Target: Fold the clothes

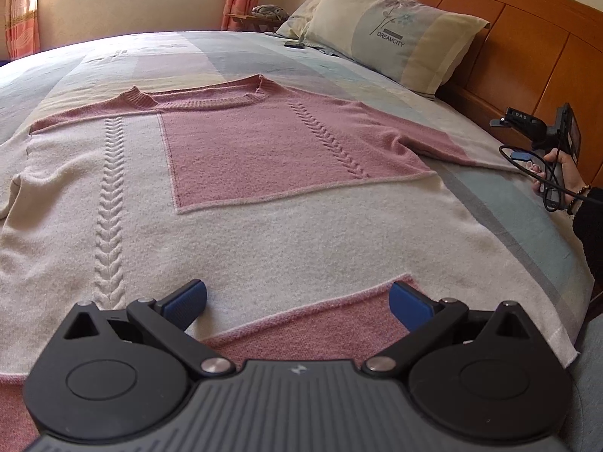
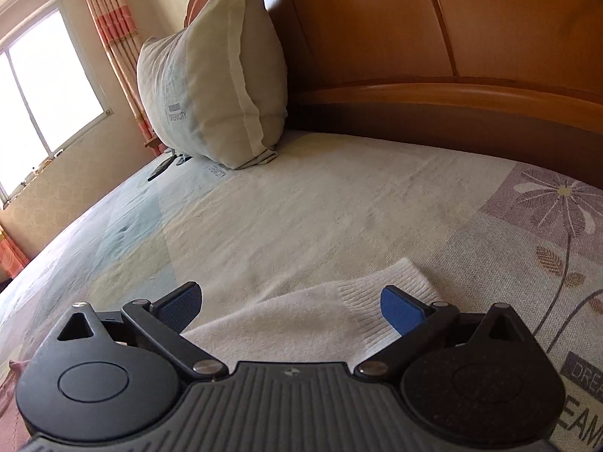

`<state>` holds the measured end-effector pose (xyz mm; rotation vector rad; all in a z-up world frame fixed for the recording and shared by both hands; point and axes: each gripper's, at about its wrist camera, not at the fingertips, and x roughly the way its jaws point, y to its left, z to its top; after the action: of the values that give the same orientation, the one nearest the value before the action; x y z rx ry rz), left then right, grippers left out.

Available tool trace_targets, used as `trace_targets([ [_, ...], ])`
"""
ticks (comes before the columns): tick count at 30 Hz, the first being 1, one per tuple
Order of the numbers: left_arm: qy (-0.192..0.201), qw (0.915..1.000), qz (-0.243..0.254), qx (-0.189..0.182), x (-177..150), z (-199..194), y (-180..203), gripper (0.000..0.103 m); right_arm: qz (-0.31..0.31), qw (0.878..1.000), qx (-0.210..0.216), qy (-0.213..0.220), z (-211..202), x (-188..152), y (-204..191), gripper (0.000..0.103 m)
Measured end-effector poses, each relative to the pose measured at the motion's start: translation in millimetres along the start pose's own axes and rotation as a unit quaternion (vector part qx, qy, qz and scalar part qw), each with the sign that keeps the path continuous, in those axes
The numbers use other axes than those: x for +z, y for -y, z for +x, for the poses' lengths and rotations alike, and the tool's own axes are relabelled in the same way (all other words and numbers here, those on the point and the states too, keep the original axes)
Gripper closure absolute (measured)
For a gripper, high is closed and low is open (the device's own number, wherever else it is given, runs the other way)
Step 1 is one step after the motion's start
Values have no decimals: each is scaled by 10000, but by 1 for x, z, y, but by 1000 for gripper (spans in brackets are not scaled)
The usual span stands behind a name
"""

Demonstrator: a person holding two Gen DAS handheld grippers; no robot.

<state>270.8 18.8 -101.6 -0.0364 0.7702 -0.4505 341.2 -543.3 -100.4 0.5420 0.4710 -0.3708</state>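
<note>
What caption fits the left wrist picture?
Open left gripper over a pink-and-white sweater spread flat on the bed.

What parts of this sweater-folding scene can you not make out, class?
- Sweater hem: left wrist view, hidden behind the left gripper.
- Cuff near edge: right wrist view, covered by the right gripper.
- Dark object by the pillow: left wrist view, too small to identify.

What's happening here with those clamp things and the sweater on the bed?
A person is about to fold a pink and cream sweater spread flat on the bed, using a handheld gripper in each hand. The left gripper hovers open over the sweater's bottom hem. The right gripper is open too, poised over the white ribbed cuff of a sleeve near the headboard. Nothing is gripped or folded yet.
</note>
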Motion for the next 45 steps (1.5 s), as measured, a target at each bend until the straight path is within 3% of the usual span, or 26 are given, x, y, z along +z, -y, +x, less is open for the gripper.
trace_targets([
  [3,63,9999,-73,-25,1,-1,-2,1,-202,9986,447,-180,13,5,-17,0],
  [6,118,9998,-124,-59,1,-2,-3,1,-279,9965,564,-558,31,1,-22,0],
  [10,148,9997,-163,-69,1,-3,-5,1,-574,9979,-269,-162,28,0,-20,0],
  [13,171,9996,-227,-92,2,-5,-6,1,-364,9979,-523,-76,23,2,-21,0],
  [17,238,9995,-177,-109,2,-9,-3,1,-550,9977,-16,-401,22,-3,-55,0],
  [21,368,9993,-43,-87,1,-16,1,1,-1489,9862,94,-719,24,-27,-109,0],
  [25,490,9988,71,-46,2,-23,4,1,-2508,9613,-401,-1068,34,-64,-140,0],
  [28,572,9983,51,-93,2,-28,3,1,-2485,9617,-497,-1042,24,-72,-139,0],
  [31,585,9982,22,-110,3,-28,3,1,-1999,9699,-731,-1180,14,-64,-141,0],
  [34,550,9983,121,-124,4,-28,7,1,-1525,9812,-153,-1175,2,-64,-147,0],
  [40,571,9980,260,69,0,-32,7,1,-2237,9639,-497,-1355,0,-97,-173,0],
  [43,551,9982,110,213,0,-32,-1,1,-2217,9652,-699,-1196,-30,-103,-184,0],
  [45,558,9978,-2,371,1,-33,-9,1,-2357,9656,-425,-1010,-57,-112,-196,0],
])
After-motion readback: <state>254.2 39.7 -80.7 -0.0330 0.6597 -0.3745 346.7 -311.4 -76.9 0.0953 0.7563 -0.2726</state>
